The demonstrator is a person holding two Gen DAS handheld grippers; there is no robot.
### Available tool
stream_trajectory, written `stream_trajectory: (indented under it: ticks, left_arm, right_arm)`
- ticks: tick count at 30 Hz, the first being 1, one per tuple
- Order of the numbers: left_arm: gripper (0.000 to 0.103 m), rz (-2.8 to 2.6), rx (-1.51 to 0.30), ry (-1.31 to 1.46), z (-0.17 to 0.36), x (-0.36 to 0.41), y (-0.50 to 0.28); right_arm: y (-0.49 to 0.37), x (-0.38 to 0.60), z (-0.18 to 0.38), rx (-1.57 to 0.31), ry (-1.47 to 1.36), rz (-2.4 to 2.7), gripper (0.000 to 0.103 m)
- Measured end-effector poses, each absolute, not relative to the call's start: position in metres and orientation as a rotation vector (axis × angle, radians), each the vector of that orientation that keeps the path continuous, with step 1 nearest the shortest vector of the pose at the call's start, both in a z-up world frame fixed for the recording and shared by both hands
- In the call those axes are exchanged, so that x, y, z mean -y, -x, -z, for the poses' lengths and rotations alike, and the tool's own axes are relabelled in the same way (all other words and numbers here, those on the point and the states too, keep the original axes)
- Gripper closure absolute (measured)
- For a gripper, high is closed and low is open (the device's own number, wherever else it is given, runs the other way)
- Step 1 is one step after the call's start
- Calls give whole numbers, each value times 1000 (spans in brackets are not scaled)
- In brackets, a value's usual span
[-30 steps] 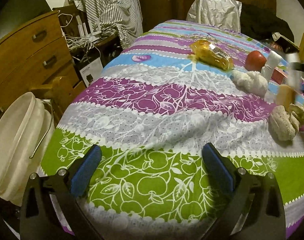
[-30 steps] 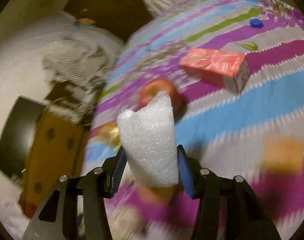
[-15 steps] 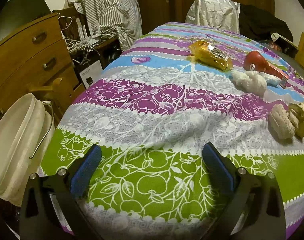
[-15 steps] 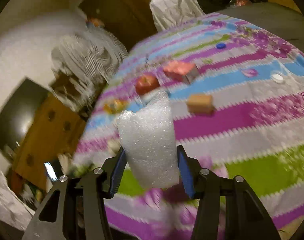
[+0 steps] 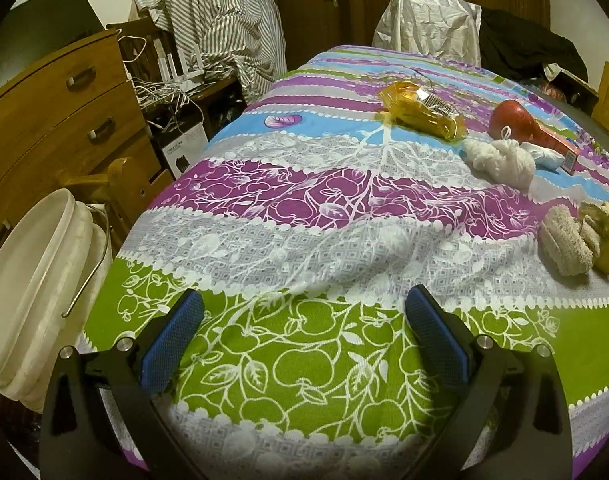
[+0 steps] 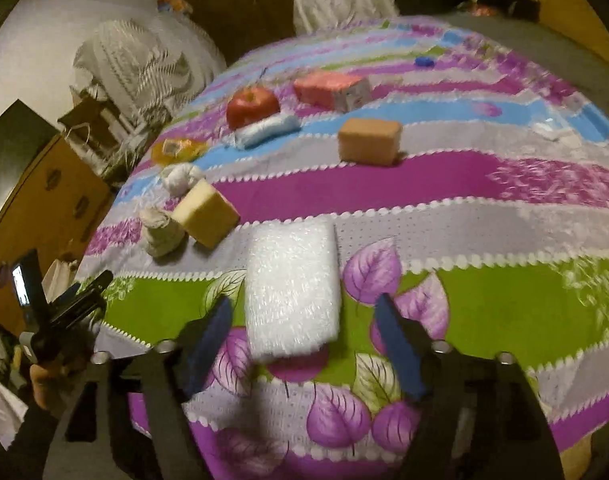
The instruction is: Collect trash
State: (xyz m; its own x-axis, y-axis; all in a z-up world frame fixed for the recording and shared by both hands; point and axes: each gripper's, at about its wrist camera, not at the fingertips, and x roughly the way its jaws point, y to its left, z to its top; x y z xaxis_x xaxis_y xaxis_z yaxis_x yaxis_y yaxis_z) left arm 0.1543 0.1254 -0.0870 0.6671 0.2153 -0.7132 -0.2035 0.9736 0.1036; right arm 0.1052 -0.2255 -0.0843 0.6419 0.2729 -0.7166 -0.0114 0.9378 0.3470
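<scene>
A white foam piece (image 6: 292,288) sits between the fingers of my right gripper (image 6: 304,306), over the near green band of the tablecloth (image 6: 504,304). The jaws are opening, and a gap shows on both sides of the foam, so the pads do not press it. My left gripper (image 5: 304,300) stands open and holds nothing above the green apple-print band at the table's near-left corner. A white bucket (image 5: 36,280) stands just off that corner, left of the left gripper. In the right wrist view, the left gripper (image 6: 64,308) and the hand holding it show at the far left.
On the cloth lie a yellow wrapper (image 5: 424,114), an apple (image 6: 252,106), a red carton (image 6: 332,90), a brown block (image 6: 370,142), a yellow sponge (image 6: 206,214), a crumpled white wad (image 5: 500,160) and a rolled beige cloth (image 5: 564,244). A wooden dresser (image 5: 64,120) stands left.
My right gripper swung across the table toward its near edge, then spread its jaws and let go of the foam piece. The left gripper has not moved.
</scene>
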Motion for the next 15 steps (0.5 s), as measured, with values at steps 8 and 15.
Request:
stream_trajectory:
  ticks: [8, 15]
  left_arm:
    - [5, -235, -806, -15, 87, -126, -154]
    - [5, -237, -806, -17, 87, -125, -154]
  right_arm:
    - [-77, 202, 77, -712, -207, -111, 21]
    - [-91, 206, 96, -752, -268, -143, 71]
